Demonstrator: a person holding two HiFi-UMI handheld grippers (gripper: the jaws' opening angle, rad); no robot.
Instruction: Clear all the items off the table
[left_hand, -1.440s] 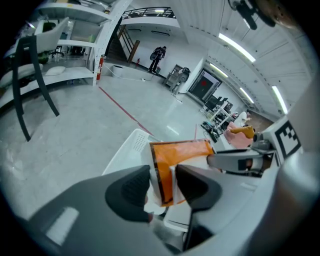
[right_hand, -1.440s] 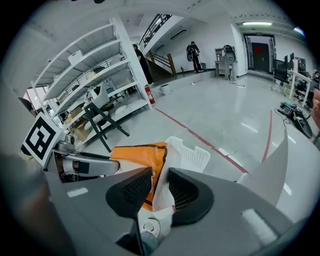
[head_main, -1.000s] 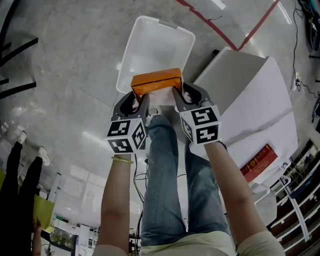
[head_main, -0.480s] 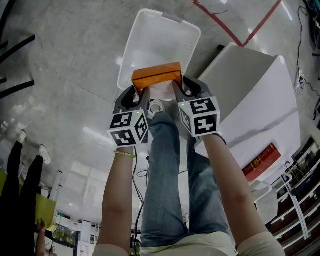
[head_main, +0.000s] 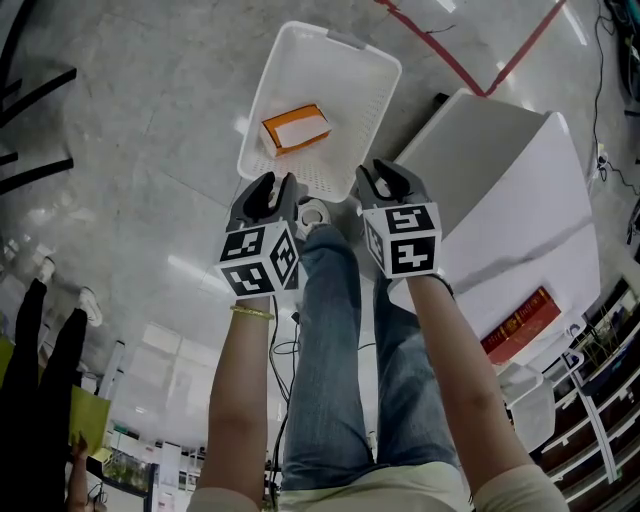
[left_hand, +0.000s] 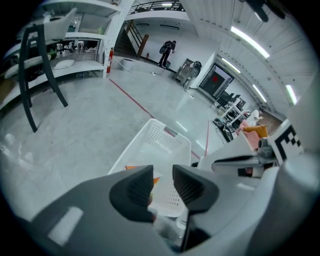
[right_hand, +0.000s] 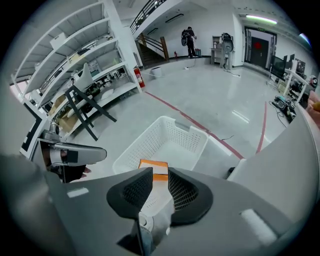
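Basket (head_main: 372, 92): white, perforated, on the floor, its near rim just ahead of both grippers.
Box (head_main: 295, 128): orange with a white face. It lies flat on the basket's bottom, toward the left wall, and touches neither gripper.
Left gripper (head_main: 277, 186): hangs just outside the basket's near rim. Its jaws have just been closing and stand a narrow gap apart with nothing between them, so it is released. Only the basket floor shows through the gap.
Right gripper (head_main: 385, 178): beside the left one, also at the basket's near rim. Its jaws are a narrow gap apart and empty, so no grip here either.
Table (head_main: 500, 200): just right of the basket. The white top is bare over most of what the head view shows.
Red pack (head_main: 517, 325): flat, with print too small to read, well right of the basket. It appears to lie at the table's far edge, though I cannot be sure it rests on the top.
Done: the box sits in the basket — judged cleared.
Left: the red pack, if it is on the table. Part of the top runs out of frame, so further items cannot be ruled out.
Stage: judged mid-task — hands free for the next pick.
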